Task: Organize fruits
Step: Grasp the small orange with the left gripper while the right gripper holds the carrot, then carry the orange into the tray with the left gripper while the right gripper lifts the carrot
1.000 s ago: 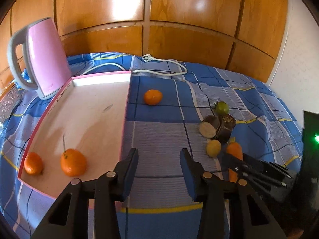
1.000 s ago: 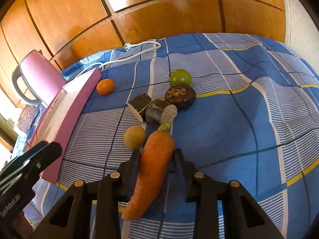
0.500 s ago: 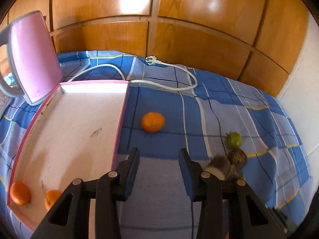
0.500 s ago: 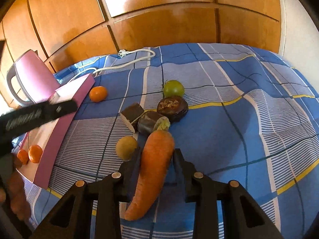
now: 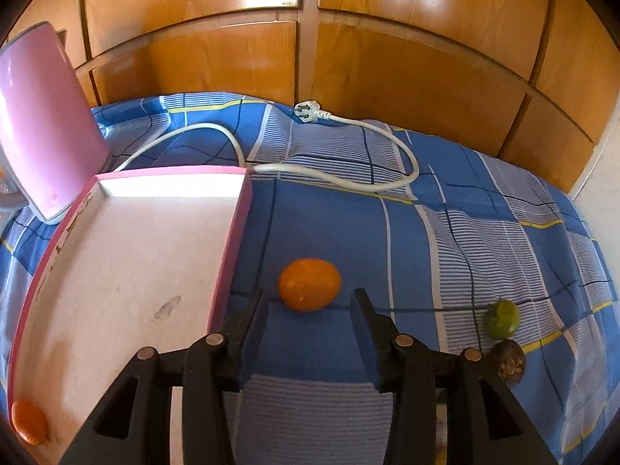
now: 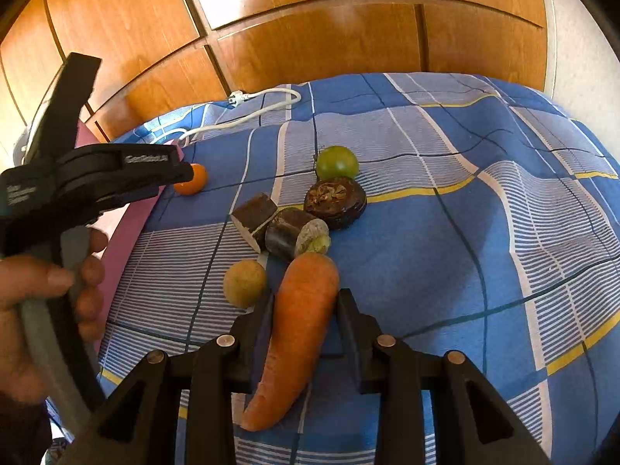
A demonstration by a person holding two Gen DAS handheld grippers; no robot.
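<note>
A loose orange (image 5: 310,285) lies on the blue checked cloth beside the pink-rimmed tray (image 5: 232,255). My left gripper (image 5: 310,295) hovers just short of it; its jaws are opening and nothing is between them. Another orange (image 5: 29,420) rests in the tray's near corner. In the right wrist view my right gripper (image 6: 305,296) is shut on a carrot (image 6: 306,321) whose thick end points away. The left gripper (image 6: 176,172), held by a hand (image 6: 38,283), reaches toward the same orange (image 6: 195,182).
A green fruit (image 6: 336,162), a dark round fruit (image 6: 335,201), two brown cut pieces (image 6: 254,219) and a small yellowish fruit (image 6: 245,283) cluster ahead of the carrot. A pink kettle (image 5: 42,124) and its white cable (image 5: 348,178) lie behind the tray, before a wooden wall.
My left gripper has moved forward to the loose orange, which now sits right at its fingertips. The right gripper has stayed still with the carrot.
</note>
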